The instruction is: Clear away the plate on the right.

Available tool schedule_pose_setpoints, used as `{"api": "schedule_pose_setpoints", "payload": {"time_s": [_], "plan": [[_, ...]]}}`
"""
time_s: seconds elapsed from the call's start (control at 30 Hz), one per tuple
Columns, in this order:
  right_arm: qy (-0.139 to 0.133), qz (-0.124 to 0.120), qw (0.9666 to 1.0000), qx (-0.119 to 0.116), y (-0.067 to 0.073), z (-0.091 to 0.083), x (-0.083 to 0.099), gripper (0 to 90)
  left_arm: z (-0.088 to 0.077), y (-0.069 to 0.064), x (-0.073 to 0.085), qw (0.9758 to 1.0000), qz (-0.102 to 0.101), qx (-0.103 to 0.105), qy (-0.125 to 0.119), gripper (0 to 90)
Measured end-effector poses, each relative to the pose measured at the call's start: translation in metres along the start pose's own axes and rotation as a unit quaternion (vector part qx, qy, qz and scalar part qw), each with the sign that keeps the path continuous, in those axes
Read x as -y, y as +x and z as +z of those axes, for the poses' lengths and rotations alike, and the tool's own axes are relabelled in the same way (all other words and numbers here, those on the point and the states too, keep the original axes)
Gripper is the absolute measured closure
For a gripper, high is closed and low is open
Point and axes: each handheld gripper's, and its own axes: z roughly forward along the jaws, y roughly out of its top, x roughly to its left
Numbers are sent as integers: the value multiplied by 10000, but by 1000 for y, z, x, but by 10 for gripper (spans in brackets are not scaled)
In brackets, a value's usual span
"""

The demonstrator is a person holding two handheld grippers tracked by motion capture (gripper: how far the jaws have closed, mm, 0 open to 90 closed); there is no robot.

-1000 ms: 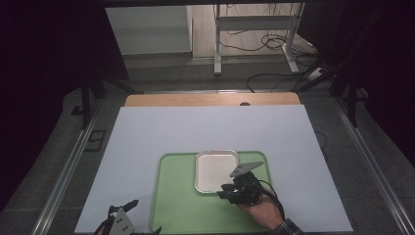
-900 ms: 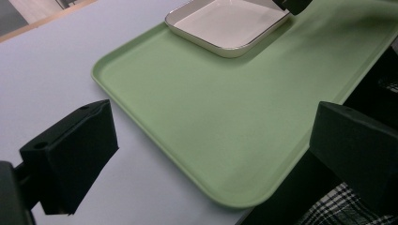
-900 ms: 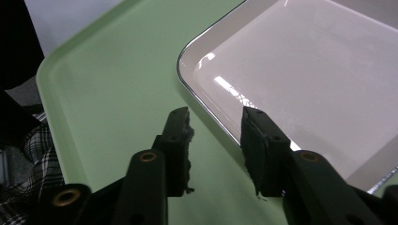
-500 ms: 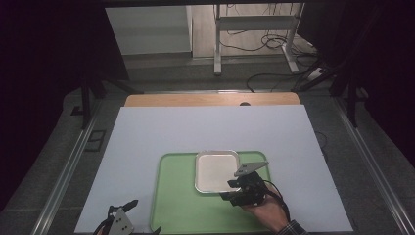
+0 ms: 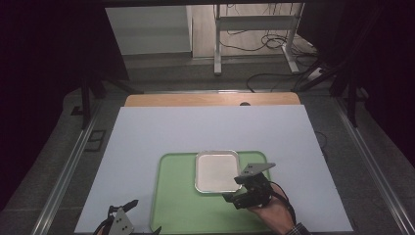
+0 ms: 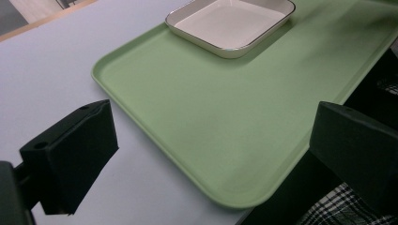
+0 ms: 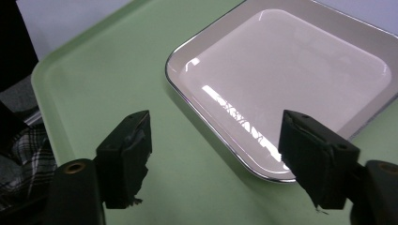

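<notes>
A white square plate (image 5: 217,171) with a silvery rim lies on the far right part of a green tray (image 5: 176,205) near the table's front edge. My right gripper (image 5: 232,192), held by a hand, sits at the plate's near right corner. In the right gripper view its jaws (image 7: 220,159) have just been opening and stand apart over the plate's (image 7: 291,79) near rim and the tray (image 7: 108,70), gripping nothing. My left gripper (image 5: 144,216) rests at the tray's near left corner, open (image 6: 213,150) and empty, facing across the tray (image 6: 197,122) toward the plate (image 6: 230,23).
A white sheet (image 5: 205,127) covers the table, with a wooden strip (image 5: 210,99) along its far edge. Metal rails (image 5: 68,171) run down both sides. Beyond the table stand desk legs (image 5: 217,39) and floor cables (image 5: 274,78).
The right gripper's jaws have spread wider beside the plate's corner, and the hand has drawn back slightly. Plate, tray and left gripper have stayed put.
</notes>
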Motion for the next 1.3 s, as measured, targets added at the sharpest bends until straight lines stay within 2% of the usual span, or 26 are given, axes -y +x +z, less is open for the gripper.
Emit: {"api": "schedule_pose_setpoints", "payload": {"time_s": [0.37,0.97,1.3], "plan": [[-170,-145,9997,93,0,-10,5,128,0,0,0,10000,8,-2,3,12],[-511,-161,9979,357,-7,-36,19,66,0,0,0,10000,7,-2,4,11],[-507,-164,9975,466,-11,-45,30,24,0,0,0,10000,12,-3,6,12]]}}
